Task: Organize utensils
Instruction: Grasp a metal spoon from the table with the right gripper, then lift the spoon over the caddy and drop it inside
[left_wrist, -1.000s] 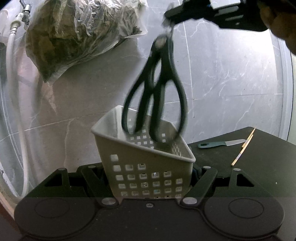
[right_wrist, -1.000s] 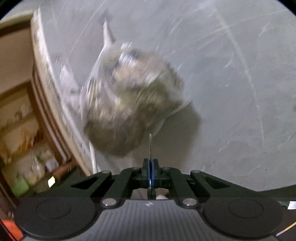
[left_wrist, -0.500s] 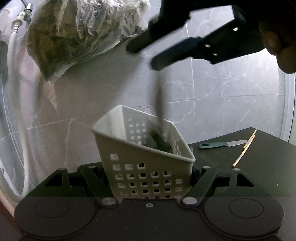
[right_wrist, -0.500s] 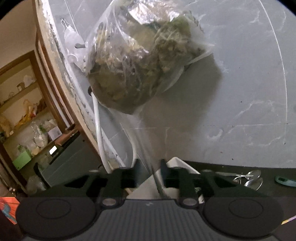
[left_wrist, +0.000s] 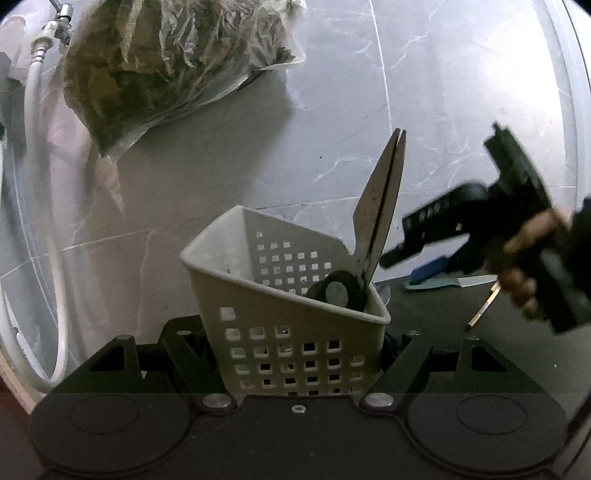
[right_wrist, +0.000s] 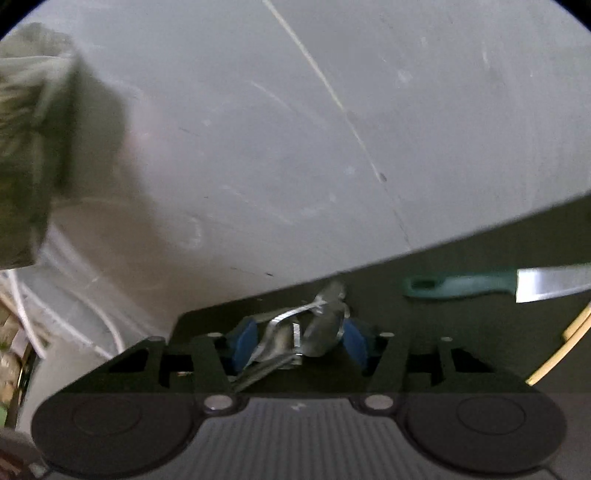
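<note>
The left gripper (left_wrist: 295, 347) is clamping the white perforated plastic utensil basket (left_wrist: 280, 332) between its 2 fingers, gripping the lower walls on either side. The basket is sitting tilted, its open mouth facing up and away from the camera. A pair of black-handled steel scissors (left_wrist: 373, 229) is standing inside it, handles down and closed blades pointing up, leaning against the right rim.

The right gripper (right_wrist: 297, 341) is hovering low over the dark countertop (right_wrist: 461, 332), and its jaws are opening. The blue pads (right_wrist: 245, 338) are standing apart on either side of a small pile of shiny metal spoons (right_wrist: 314, 325); the spoons are lying between the fingers, and the pads are not pressing on them. In the left wrist view this gripper is appearing at the right, held in a person's hand (left_wrist: 524, 258), and is blurred there.

A green-handled knife with a steel blade (right_wrist: 491, 286) is lying flat on the countertop to the right of the spoons, blade pointing right. 2 thin pale sticks (right_wrist: 561, 343), possibly chopsticks though the view is blurred, are lying near the knife at the right edge.

A clear plastic bag of dried greenish leaves (left_wrist: 166, 62) is hanging against the grey marble wall (left_wrist: 461, 110), with a white hose (left_wrist: 33, 184) running down at the left.
</note>
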